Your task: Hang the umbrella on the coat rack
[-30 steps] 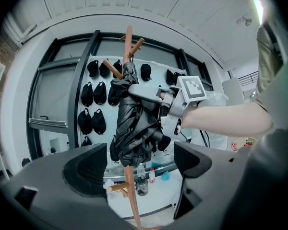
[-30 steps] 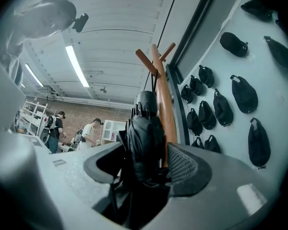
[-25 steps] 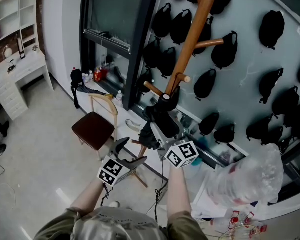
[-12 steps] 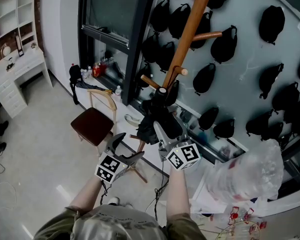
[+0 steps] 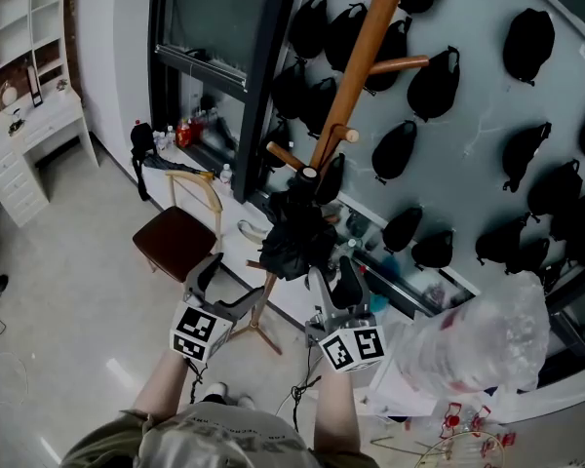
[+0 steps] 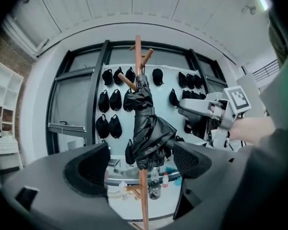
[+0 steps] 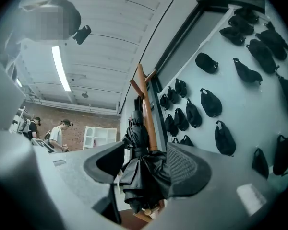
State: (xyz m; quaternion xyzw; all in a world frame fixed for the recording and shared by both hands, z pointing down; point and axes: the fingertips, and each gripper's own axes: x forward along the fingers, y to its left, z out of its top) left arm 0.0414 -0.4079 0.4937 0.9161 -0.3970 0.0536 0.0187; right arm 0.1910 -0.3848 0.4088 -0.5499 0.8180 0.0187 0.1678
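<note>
Open floor [image 5: 58, 310] lies left; a chair [image 5: 174, 242] crowds the coat rack [image 5: 359, 61], hung caps [image 5: 431, 71] behind.

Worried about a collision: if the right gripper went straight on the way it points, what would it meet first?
Most likely the black umbrella on the coat rack: it sits centred between the open jaws of the right gripper, though depth is unclear.

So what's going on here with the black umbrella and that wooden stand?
A person holds a two-jaw gripper in each hand and is hanging a folded black umbrella on a wooden coat rack. The umbrella seems to hang from one of the rack's lower pegs, against the pole. The left gripper and right gripper are just below it with their jaws apart. Neither grips it, so the hanging looks done.
</note>
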